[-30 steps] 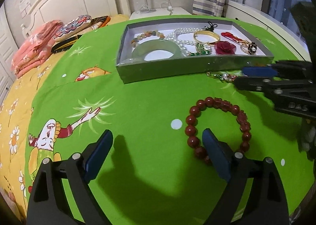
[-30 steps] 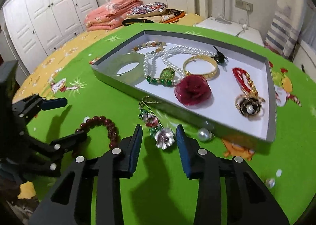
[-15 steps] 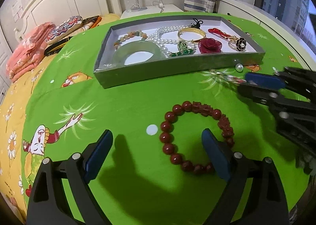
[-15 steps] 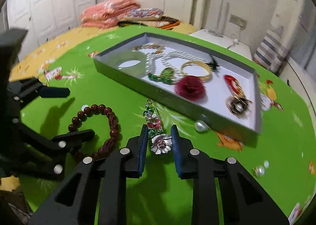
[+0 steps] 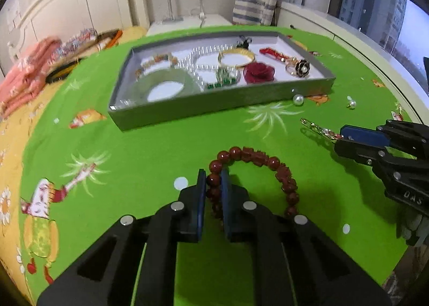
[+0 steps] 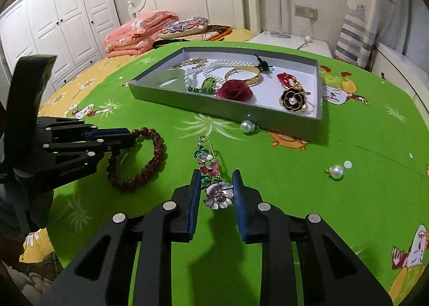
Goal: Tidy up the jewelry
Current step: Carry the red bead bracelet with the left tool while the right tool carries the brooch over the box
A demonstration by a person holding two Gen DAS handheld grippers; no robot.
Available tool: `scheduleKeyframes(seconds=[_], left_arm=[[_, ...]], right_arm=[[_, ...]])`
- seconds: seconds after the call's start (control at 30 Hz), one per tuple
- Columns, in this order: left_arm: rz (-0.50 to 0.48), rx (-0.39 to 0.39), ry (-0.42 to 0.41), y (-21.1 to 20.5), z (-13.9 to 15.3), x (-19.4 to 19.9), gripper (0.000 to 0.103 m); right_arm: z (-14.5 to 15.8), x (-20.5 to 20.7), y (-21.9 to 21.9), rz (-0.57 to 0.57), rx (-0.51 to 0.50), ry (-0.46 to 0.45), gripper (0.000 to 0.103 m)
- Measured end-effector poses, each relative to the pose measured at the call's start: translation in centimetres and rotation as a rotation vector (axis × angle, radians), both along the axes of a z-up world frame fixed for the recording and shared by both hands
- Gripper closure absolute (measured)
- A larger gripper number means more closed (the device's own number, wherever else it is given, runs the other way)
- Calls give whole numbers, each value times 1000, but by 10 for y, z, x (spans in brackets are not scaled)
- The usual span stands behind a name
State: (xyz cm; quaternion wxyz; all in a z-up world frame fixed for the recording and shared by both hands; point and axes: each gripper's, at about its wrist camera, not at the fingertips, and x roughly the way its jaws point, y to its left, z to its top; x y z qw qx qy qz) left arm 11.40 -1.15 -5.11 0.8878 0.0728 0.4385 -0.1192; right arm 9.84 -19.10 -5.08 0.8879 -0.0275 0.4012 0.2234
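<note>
Green cartoon-print cloth (image 6: 295, 198) covers the surface. Directly on it: grey tray (image 6: 214, 107) at the far middle; red bead bracelet (image 5: 268, 163) near, left of a flower brooch (image 6: 214, 182); one pearl (image 6: 246, 126) touching or just beside the tray's near wall; second pearl (image 6: 336, 171) off to the right, well apart from the tray. Yellow flowered bedding (image 6: 67, 91) shows past the cloth's left edge.
</note>
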Motion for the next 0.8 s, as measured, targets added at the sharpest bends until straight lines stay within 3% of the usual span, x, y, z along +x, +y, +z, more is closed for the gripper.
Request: scheduleKeyframes(seconds=[0.27, 0.47, 0.8], left_arm=[[-34, -8, -86, 0, 38, -10, 92], [-78, 28, -148, -6, 67, -12, 92], [-99, 75, -170, -11, 87, 8, 92]], right_arm=[[20, -5, -4, -18, 3, -44, 79], [32, -7, -6, -28, -4, -70, 79], [43, 8, -7, -29, -19, -97, 79]])
